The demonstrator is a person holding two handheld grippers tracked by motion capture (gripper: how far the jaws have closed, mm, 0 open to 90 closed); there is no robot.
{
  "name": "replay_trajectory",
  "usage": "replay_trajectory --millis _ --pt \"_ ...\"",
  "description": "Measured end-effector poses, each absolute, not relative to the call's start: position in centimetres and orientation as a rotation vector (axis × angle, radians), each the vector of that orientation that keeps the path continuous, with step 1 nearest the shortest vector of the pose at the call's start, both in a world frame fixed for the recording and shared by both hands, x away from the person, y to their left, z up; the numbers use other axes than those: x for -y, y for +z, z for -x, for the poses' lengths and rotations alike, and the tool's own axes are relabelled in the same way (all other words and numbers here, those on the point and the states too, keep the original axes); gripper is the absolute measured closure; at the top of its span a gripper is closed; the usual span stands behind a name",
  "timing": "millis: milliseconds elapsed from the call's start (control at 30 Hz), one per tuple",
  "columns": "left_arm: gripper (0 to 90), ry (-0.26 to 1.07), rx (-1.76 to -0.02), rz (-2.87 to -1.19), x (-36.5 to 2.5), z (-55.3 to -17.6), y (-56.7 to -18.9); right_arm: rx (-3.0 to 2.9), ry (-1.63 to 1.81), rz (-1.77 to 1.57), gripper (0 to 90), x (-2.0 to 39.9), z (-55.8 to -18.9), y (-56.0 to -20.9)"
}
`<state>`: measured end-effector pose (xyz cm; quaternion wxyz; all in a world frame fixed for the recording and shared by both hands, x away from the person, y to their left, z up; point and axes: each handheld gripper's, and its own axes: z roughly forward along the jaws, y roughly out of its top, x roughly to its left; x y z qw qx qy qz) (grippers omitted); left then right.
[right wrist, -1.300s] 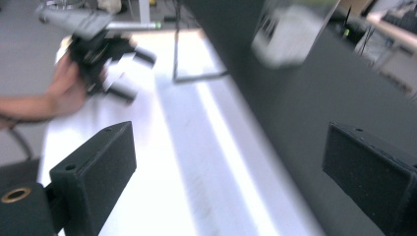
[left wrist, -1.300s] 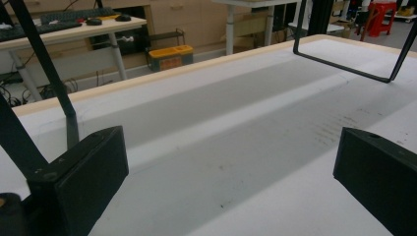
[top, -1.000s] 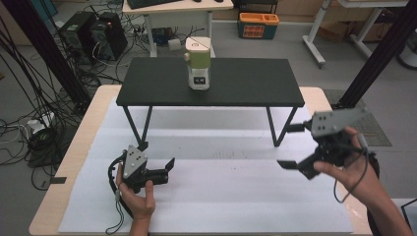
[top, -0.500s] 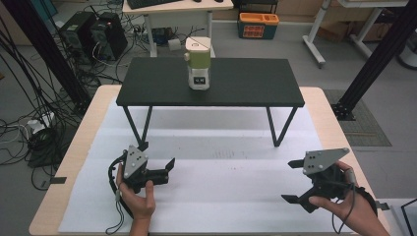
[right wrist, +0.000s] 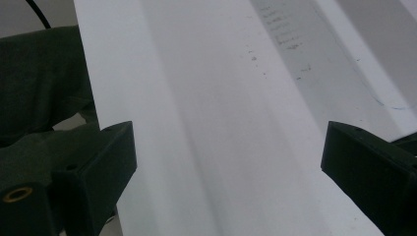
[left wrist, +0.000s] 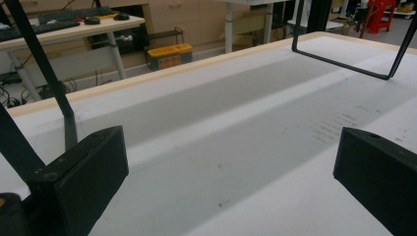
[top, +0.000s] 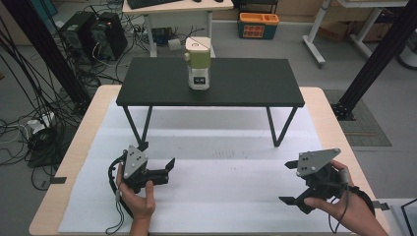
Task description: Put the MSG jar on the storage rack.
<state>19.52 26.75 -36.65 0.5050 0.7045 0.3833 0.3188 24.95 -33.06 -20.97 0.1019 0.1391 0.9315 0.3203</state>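
My left gripper rests low over the white sheet at the near left, held in a hand, with its jaws open and empty. In the left gripper view the left gripper has bare white sheet between its black jaws. My right gripper is at the near right, in the other hand, jaws spread wide with nothing in them. In the right gripper view the right gripper looks down on plain white sheet. A pale green and white device stands upright on the low black table farther back.
The black table's thin legs stand on the sheet behind both grippers. The wooden tabletop edge frames the sheet. Black frame posts, cables and computer towers surround the table. Dark green cloth lies beside the right gripper's left jaw.
The right gripper has come down and nearer the table's front edge at the right, and its jaws now point left. The left gripper has stayed put.
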Motion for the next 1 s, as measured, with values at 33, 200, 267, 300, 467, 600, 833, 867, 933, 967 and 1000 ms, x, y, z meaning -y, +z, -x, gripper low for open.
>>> replay_trajectory --millis 33,200,267,300,467,600,833,867,933,967,1000 --pt "0.3 0.77 -0.925 -1.7 -26.76 -19.52 -36.66 -2.753 0.946 -0.408 6.6 33.03 -25.0 -21.0" --pt "0.3 0.771 -0.924 -1.698 -26.74 -19.49 -36.67 -2.759 0.935 -0.395 6.6 32.71 -25.07 -20.94" --pt "0.3 0.772 -0.925 -1.699 -26.72 -19.49 -36.66 -2.762 0.93 -0.387 6.6 32.58 -25.13 -20.92" --pt "0.3 0.772 -0.925 -1.699 -26.72 -19.49 -36.66 -2.762 0.93 -0.387 6.6 32.58 -25.13 -20.92" --pt "0.3 0.774 -0.924 -1.702 -26.7 -19.48 -36.63 -2.767 0.926 -0.383 6.6 32.45 -25.23 -21.03" --pt "0.3 0.774 -0.924 -1.702 -26.65 -19.49 -36.64 -2.774 0.923 -0.381 6.6 32.49 -25.32 -21.26" --pt "0.3 0.779 -0.922 -1.708 -26.57 -19.48 -36.58 -2.787 0.917 -0.376 6.6 32.44 -25.36 -21.67" --pt "0.3 0.78 -0.921 -1.707 -26.55 -19.45 -36.59 -2.786 0.915 -0.377 6.6 32.43 -25.3 -21.71" --pt "0.3 0.779 -0.922 -1.71 -26.53 -19.48 -36.56 -2.785 0.919 -0.373 6.6 32.49 -25.23 -21.76" --pt "0.3 0.78 -0.921 -1.709 -26.53 -19.47 -36.57 -2.786 0.922 -0.373 6.6 32.53 -25.2 -21.76" --pt "0.3 0.78 -0.921 -1.709 -26.53 -19.47 -36.57 -2.786 0.921 -0.374 6.7 32.55 -25.17 -21.74"
